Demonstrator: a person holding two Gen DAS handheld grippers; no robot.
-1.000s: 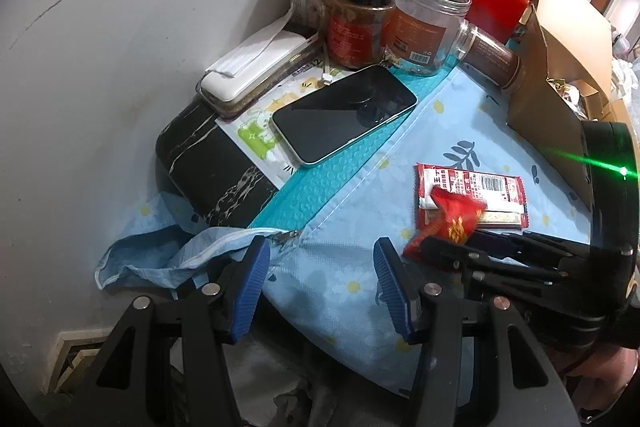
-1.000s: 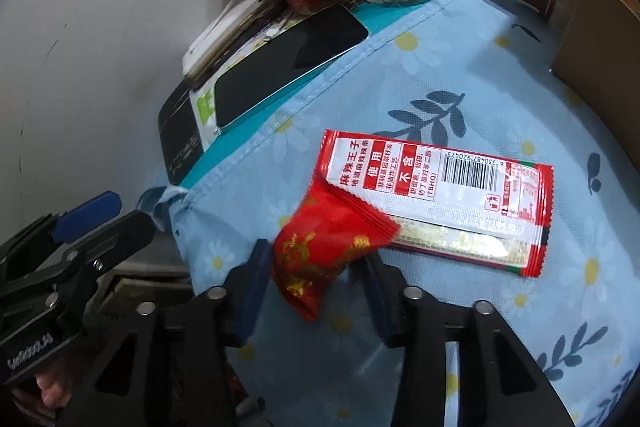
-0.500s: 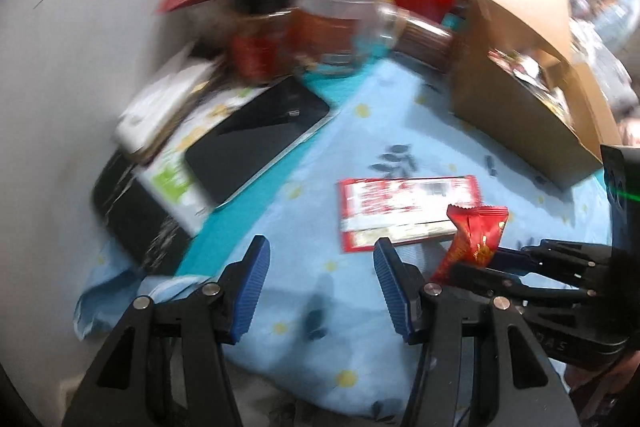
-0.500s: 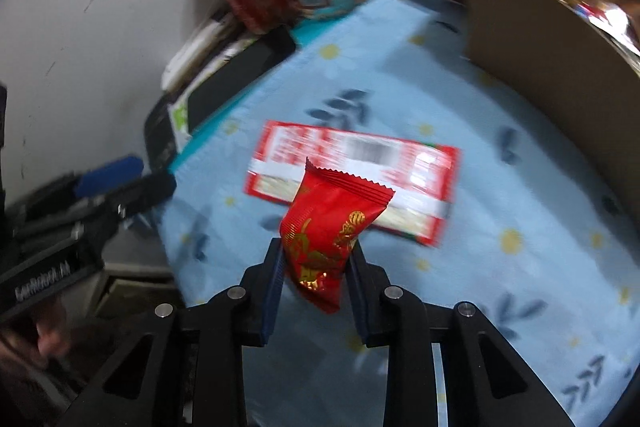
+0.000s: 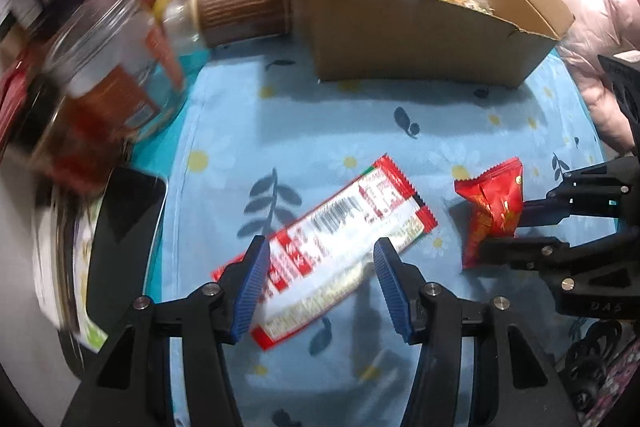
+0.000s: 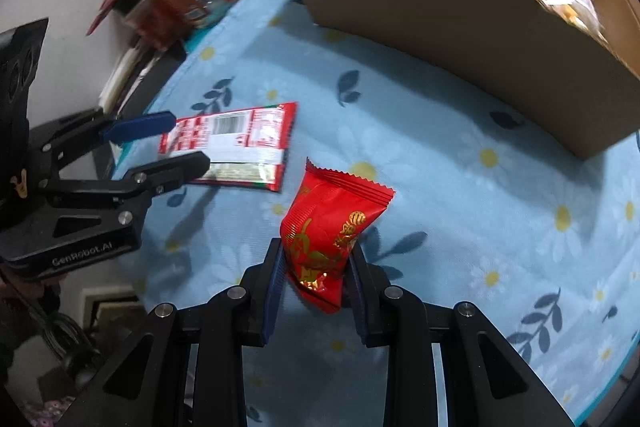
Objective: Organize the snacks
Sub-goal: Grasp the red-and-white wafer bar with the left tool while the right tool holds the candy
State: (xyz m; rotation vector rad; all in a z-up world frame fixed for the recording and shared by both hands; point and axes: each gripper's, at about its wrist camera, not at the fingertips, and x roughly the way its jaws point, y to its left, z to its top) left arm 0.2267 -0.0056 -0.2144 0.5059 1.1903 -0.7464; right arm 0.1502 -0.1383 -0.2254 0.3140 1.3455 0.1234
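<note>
since 1 s ago the right gripper [image 6: 316,267] has lifted the red packet [image 6: 328,231], still clamped; left gripper [image 5: 316,279], jaws spread, now hovers over the flat bar [image 5: 324,251]; cardboard box [image 5: 420,39] awaits both.

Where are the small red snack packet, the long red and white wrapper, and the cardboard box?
small red snack packet [image 6: 328,231], right wrist view, middle of its front.
long red and white wrapper [image 5: 344,227], left wrist view, white centre panel.
cardboard box [image 5: 420,39], left wrist view, bare front wall.

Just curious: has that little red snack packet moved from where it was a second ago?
Yes. The red packet no longer overlaps the long striped wrapper; the right gripper holds it apart, toward the cardboard box.
</note>
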